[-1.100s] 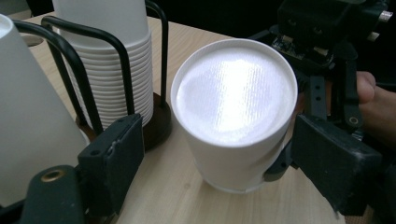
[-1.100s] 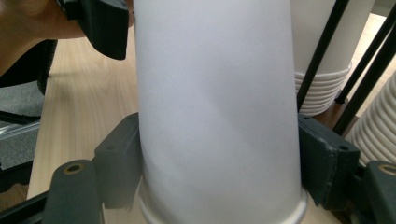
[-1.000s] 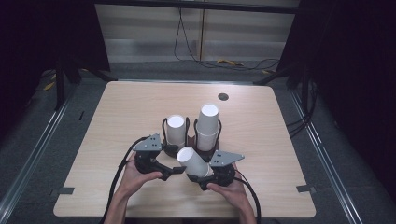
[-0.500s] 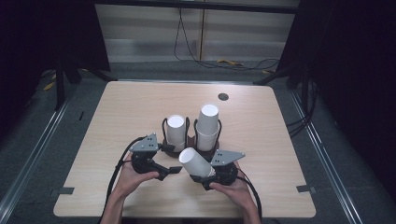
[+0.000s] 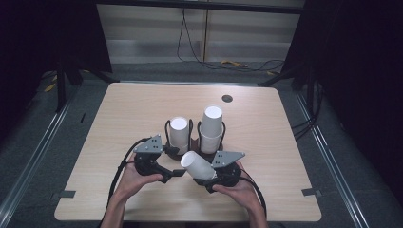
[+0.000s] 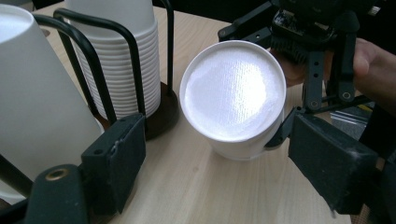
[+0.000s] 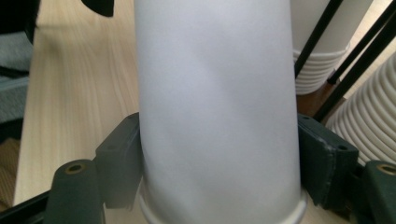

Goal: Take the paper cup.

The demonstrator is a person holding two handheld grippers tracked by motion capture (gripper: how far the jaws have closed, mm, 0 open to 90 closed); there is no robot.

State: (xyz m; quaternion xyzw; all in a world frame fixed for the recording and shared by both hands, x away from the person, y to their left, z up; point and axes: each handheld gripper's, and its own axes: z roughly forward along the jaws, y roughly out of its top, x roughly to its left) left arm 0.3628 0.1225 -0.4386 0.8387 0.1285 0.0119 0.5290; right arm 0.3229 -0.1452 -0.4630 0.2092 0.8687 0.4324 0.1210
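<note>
A: Cup [image 5: 197, 166] front and centre, a plain white paper cup, tipped over so its closed base points up and to the left, rolled rim down by the right gripper [image 5: 215, 176].

B: And that gripper has it firmly: in the right gripper view both black jaws press flat on the cup's sides just above the rim, closed on it. Smooth, unmarked wall, tapering away from the camera.

A: Left gripper [image 5: 172, 173] sits just left of it at the near middle of the table [image 5: 119, 109]. Its jaws stand wide apart with nothing between them; the left gripper view looks straight at the round white base, faintly textured, between its pads.

B: Just beyond, two black wire holders [image 5: 192, 126] on dark round bases, each with an upside-down stack of white cups: shorter left stack [image 5: 178, 131], taller right stack [image 5: 211, 128].

A: Small dark disc [image 5: 227, 98] set into the tabletop, far right.
</note>
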